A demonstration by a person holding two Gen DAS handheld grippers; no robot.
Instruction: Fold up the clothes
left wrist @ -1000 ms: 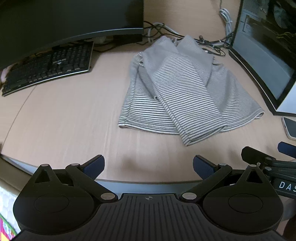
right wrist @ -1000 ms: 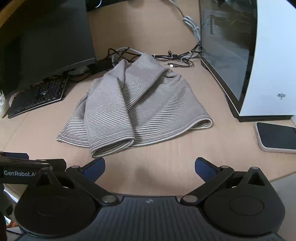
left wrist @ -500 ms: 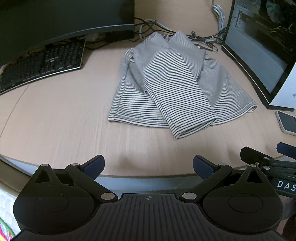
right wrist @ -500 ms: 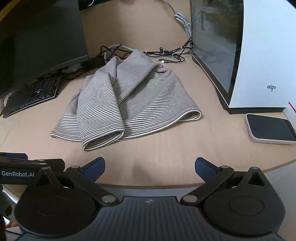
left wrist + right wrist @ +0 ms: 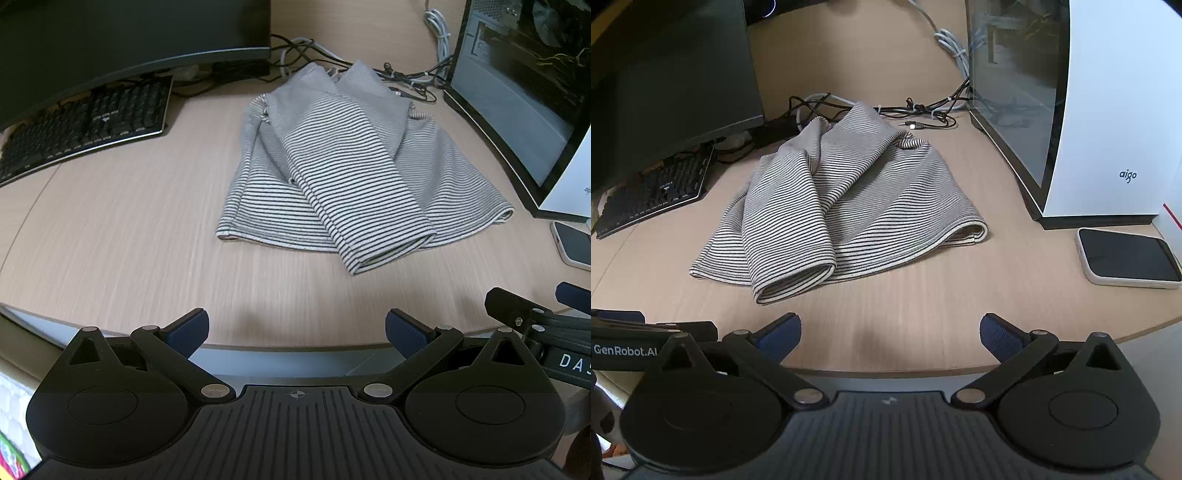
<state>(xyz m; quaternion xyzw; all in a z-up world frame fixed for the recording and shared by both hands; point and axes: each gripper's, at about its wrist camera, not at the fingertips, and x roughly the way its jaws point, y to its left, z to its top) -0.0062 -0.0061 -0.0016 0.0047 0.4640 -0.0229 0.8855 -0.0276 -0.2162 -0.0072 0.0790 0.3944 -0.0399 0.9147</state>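
— Both grippers have backed off toward the desk's near edge since a second ago: the shirt (image 5: 347, 173) sits further from the cameras and lower in both views. It has not shifted on the desk (image 5: 110, 236) itself.

— And the tongs?

— Left gripper (image 5: 294, 326) is spread wide with nothing between its blue pads; right gripper (image 5: 890, 328) is the same, released and bare. Both hover over the desk's front rim, well short of the shirt.

— Where does the shirt lie?

— Mid-desk. Taking it as the landmark: keyboard (image 5: 85, 125) and monitor (image 5: 122, 37) to its left, cables (image 5: 923, 118) just behind it, the PC case (image 5: 1071, 110) to its right, the phone (image 5: 1128, 258) right and nearer.

— How far along is the folding?

— Partly, I'd judge. A long panel is laid diagonally over the body, ending in a rounded doubled edge at the front, and the right side is also turned over. But the outline is a skewed fan, the hems don't line up, and the far end is bunched. It fits either a mid-fold pause or a loose finished fold.

— The cloth?

— Soft knit with thin dark stripes on pale grey, limp, with plump rolled edges. The desk is smooth light wood grain.
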